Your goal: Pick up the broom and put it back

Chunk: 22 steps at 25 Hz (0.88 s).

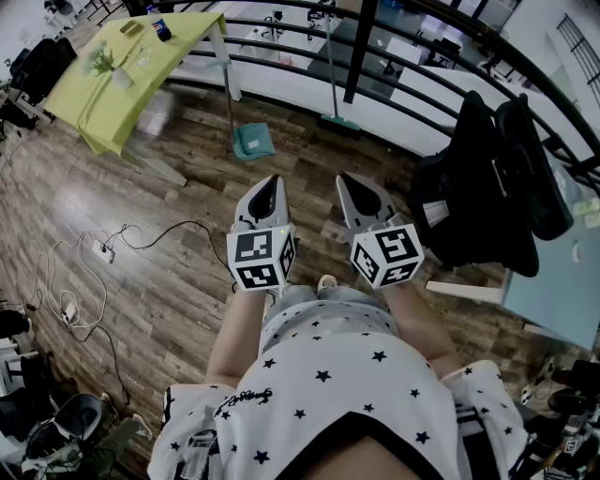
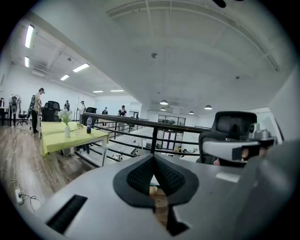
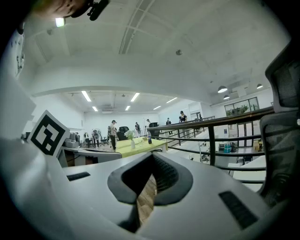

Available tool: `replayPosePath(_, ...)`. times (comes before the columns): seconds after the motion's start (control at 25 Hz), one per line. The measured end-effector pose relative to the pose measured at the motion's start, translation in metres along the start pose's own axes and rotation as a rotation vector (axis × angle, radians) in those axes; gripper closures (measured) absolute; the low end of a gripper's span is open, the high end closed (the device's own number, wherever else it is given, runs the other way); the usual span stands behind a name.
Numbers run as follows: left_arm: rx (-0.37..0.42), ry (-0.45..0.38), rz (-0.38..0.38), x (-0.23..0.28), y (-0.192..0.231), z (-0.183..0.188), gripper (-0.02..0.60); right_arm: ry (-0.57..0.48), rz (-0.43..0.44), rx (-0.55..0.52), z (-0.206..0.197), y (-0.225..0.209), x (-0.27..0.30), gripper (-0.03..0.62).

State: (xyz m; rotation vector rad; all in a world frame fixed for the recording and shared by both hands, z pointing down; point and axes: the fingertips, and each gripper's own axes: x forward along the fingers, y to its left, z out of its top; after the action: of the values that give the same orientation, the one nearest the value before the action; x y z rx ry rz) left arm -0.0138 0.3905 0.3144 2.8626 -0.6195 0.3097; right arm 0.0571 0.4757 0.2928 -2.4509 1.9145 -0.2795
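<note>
**Both grippers held shut and empty, broom well ahead at the railing**

In the head view, the left gripper (image 1: 269,184) and the right gripper (image 1: 351,181) are held side by side above the wooden floor (image 1: 178,202), close in front of a person in a star-patterned shirt (image 1: 333,389). Each is pointed towards the far side of the room and carries its marker cube at the near end. In the left gripper view the jaws are seen pressed together at the tips, with nothing caught between them; only floor is visible through the gap behind the pads. The same is seen in the right gripper view: the jaws are closed on each other and nothing is pinched.

The broom (image 1: 339,122) is stood upright at the far side, with its green head on the floor and its long handle leaned against the black railing (image 1: 281,64). It is well apart from both grippers and is touched by neither. A teal dustpan (image 1: 253,142) is placed just to the left of it, nearer to the person.

At the far left a yellow-green table (image 1: 98,108) is seen, with a bottle (image 1: 161,28) and a small vase of flowers (image 1: 116,71) on it. A black chair (image 1: 473,192) is placed at the right, and cables (image 1: 89,248) are strewn over the floor at the left.
</note>
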Motion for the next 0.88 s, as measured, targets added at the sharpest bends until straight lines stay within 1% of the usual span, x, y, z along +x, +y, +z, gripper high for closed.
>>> replayPosePath(0.48,-0.012,-0.007,0.002,0.01,-0.005,-0.002,0.571,0.011,0.01,-0.012,-0.006,-0.014,0.006,0.602)
replayPosePath(0.68,-0.014,-0.017,-0.008,0.016,-0.018,-0.001,0.571,0.002,0.018,0.022,-0.007,-0.028,0.003,0.6)
replayPosePath(0.88,-0.017,-0.015,0.006,0.024,-0.028,-0.004,0.571,0.014,0.028,-0.006,-0.009,-0.04,-0.001,0.6)
